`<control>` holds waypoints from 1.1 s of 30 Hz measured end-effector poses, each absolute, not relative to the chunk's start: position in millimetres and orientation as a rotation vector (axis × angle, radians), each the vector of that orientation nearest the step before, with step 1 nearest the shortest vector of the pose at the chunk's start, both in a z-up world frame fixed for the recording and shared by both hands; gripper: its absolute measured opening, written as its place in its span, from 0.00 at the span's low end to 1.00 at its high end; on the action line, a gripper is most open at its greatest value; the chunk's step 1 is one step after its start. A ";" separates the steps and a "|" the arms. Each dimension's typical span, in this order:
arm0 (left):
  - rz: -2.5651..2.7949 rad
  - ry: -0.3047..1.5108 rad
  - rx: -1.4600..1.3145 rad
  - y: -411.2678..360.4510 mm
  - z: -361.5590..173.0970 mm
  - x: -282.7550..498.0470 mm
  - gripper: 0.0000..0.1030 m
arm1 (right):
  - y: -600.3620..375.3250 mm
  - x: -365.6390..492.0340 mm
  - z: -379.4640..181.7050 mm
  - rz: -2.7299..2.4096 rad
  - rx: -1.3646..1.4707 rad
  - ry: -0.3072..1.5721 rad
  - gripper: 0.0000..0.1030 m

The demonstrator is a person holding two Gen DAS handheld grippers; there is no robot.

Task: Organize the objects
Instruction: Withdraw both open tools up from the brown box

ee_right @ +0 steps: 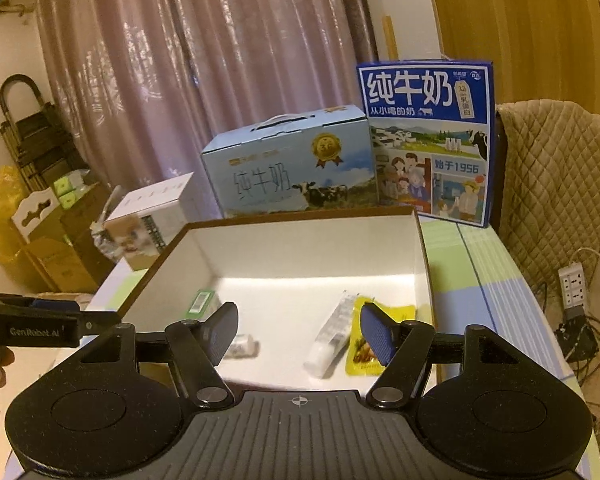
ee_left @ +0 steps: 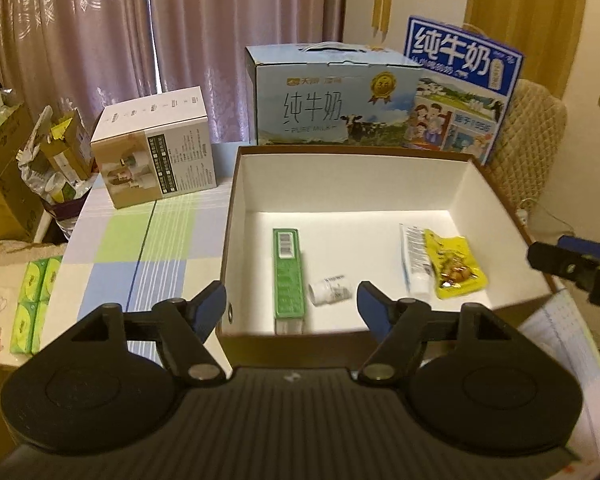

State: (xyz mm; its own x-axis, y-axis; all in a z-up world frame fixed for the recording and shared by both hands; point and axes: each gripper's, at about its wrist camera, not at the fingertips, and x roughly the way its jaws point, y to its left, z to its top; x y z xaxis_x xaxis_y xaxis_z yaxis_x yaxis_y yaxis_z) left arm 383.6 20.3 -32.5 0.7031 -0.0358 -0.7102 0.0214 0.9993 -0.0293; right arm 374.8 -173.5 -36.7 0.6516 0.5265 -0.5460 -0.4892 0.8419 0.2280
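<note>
Left wrist: open box (ee_left: 236, 200) holds green carton (ee_left: 288, 276), small bottle (ee_left: 329, 288).

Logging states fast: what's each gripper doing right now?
Left gripper: open, holding nothing.
Right gripper: open, holding nothing.

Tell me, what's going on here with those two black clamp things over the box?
A person holds a gripper in each hand, tidying small items into an open white-lined box. Already in it lie a green carton, a small white bottle, a white tube and a yellow snack packet. The left gripper and right gripper are open, holding nothing.
</note>
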 end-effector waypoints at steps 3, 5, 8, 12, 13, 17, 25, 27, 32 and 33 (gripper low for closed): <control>-0.036 0.793 -0.058 22.5 -27.1 366.6 0.67 | -178.6 359.9 -34.2 0.597 0.071 0.635 0.63; -0.036 0.791 -0.075 23.4 -25.0 356.0 0.68 | -182.6 351.6 -32.6 0.607 0.075 0.630 0.63; -0.021 0.786 -0.085 24.0 -23.9 340.3 0.68 | -188.4 340.5 -30.0 0.615 0.086 0.624 0.63; -0.009 0.799 -0.115 26.4 -27.1 324.8 0.68 | -195.3 329.1 -28.6 0.625 0.094 0.625 0.63; -0.009 0.802 -0.119 26.9 -28.1 321.8 0.68 | -196.8 326.0 -28.7 0.625 0.090 0.626 0.63; -0.002 0.809 -0.129 30.0 -33.5 308.7 0.68 | -204.5 317.4 -32.8 0.622 0.085 0.637 0.63; 0.005 0.843 -0.137 35.9 -56.9 290.2 0.69 | -221.2 310.7 -57.0 0.598 0.043 0.708 0.63; 0.008 0.859 -0.130 39.3 -66.4 289.7 0.69 | -226.3 310.7 -65.9 0.586 0.031 0.732 0.63; 0.014 0.913 -0.125 51.1 -90.2 289.1 0.69 | -237.1 313.1 -85.8 0.548 -0.004 0.792 0.63; 0.016 0.923 -0.127 52.9 -93.2 289.8 0.69 | -238.2 314.6 -90.2 0.539 -0.008 0.809 0.63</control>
State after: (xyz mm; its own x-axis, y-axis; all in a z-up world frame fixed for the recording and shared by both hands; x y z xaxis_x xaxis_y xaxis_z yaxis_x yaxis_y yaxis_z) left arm 289.8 52.9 -93.2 0.6036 -0.0408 -0.7962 -0.0679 0.9924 -0.1023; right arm 314.6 -238.2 -90.2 0.5636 0.4548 -0.6895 -0.4611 0.8658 0.1943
